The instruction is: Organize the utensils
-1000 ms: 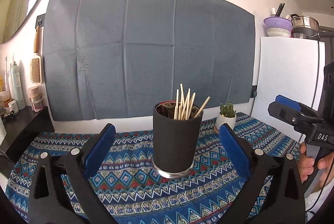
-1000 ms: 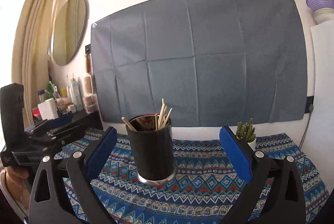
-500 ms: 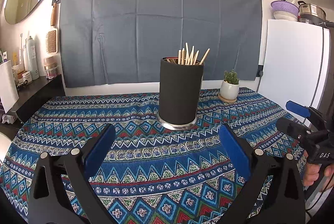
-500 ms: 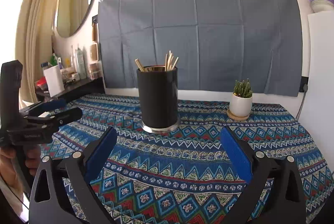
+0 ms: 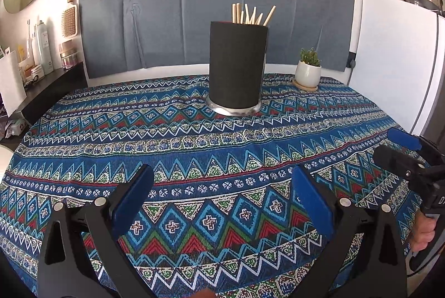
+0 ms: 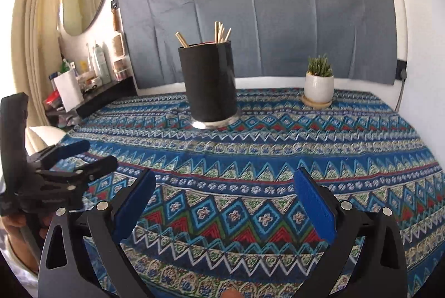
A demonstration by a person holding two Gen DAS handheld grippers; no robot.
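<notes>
Both hand-held grippers are held low over the near edge of the desk (image 5: 83, 131), and both are released. The left hand-held gripper (image 5: 222, 195) is seen with its blue pads (image 5: 133, 198) spread wide, nothing gripped between them, only patterned cloth (image 5: 222, 159) showing in the gap. The right hand-held gripper (image 6: 225, 195) is likewise spread, its pads (image 6: 314, 203) apart and nothing held.

The black cup (image 5: 237, 64) is found straight ahead of the left hand-held gripper, well apart from it, standing upright on the cloth toward the far side of the desk. From the right hand-held gripper it (image 6: 208, 84) is seen ahead and slightly to the left. Wooden sticks (image 5: 250, 14) are stood inside the cup, their tips fanned above the rim.

A small potted plant (image 5: 308, 70) is placed on a coaster to the right of the cup, near the wall. In the right wrist view, the left hand-held gripper (image 6: 83, 156) is caught at the left edge, gripped by a hand (image 6: 19, 225). In the left wrist view, the right hand-held gripper (image 5: 395, 148) is glimpsed at the right edge.
</notes>
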